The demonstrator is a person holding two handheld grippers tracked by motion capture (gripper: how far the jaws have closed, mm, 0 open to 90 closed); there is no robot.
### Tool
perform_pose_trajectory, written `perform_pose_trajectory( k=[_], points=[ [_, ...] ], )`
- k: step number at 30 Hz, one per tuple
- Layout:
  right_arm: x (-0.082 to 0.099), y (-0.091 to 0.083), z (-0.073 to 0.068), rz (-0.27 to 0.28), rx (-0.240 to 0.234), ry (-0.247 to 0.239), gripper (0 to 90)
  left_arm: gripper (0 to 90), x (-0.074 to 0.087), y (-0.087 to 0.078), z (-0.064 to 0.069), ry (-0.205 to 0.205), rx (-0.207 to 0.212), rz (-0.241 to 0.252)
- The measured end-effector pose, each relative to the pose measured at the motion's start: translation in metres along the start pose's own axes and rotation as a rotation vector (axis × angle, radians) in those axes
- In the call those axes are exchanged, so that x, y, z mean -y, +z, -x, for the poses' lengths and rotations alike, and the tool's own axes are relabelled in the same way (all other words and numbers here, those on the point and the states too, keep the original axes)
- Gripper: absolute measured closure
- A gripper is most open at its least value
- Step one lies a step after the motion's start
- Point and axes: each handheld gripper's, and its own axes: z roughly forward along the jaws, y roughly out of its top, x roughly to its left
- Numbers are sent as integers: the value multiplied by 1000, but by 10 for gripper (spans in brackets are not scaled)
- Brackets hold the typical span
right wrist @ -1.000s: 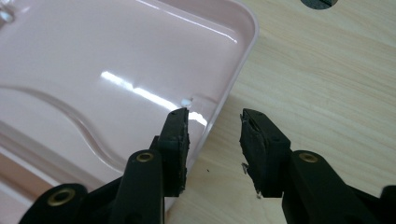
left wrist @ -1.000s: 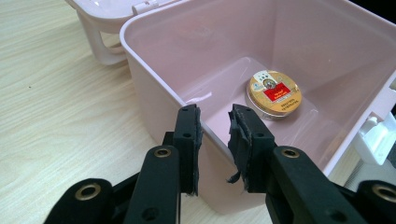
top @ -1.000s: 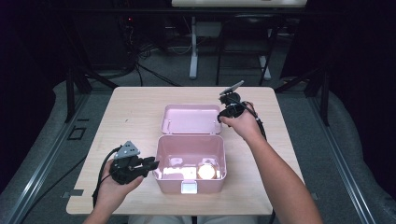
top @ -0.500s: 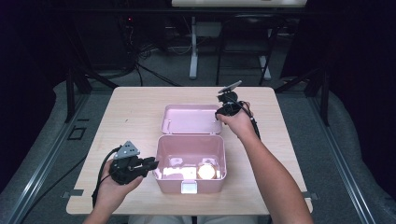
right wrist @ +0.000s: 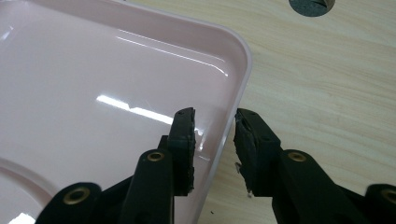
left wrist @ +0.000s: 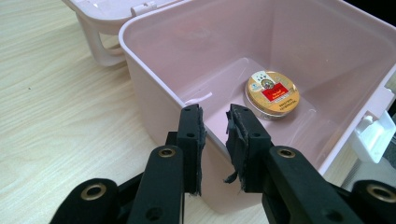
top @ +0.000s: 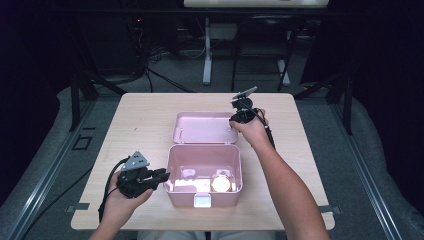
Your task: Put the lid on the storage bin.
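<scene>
An open pink box stands at the table's near middle, its lid lying flat behind it. A round gold tin lies on the box floor. My left gripper is at the box's left wall. Its jaws have just been closing, and the pads sit against the rim on either side. My right gripper straddles the lid's right edge near a corner. Its jaws have been closing, with a sliver of gap still beside the rim.
The box's white latch hangs at its front wall. A light wooden table carries everything, and a round hole shows in it beyond the lid. Dark floor, stands and cables lie past the far edge.
My right gripper has shifted slightly left and down onto the lid's right edge. The left gripper stays at the box's left wall.
</scene>
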Motion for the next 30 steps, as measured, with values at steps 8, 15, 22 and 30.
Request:
perform_pose_trajectory(
  k=[8, 15, 22, 30],
  points=[
    [0, 4, 1, -6, 2, 16, 716, 749, 0, 0, 0, 0, 0, 2],
    [-1, 7, 1, -16, 9, 27, 742, 749, 1, 0, 1, 0, -2, 4],
    [-2, 8, 2, -29, 11, 46, 794, 750, 1, 0, 0, -3, 0, 4],
    [-2, 7, 3, -26, 10, 63, 809, 749, 1, 0, 0, -3, 0, 5]
  ],
)
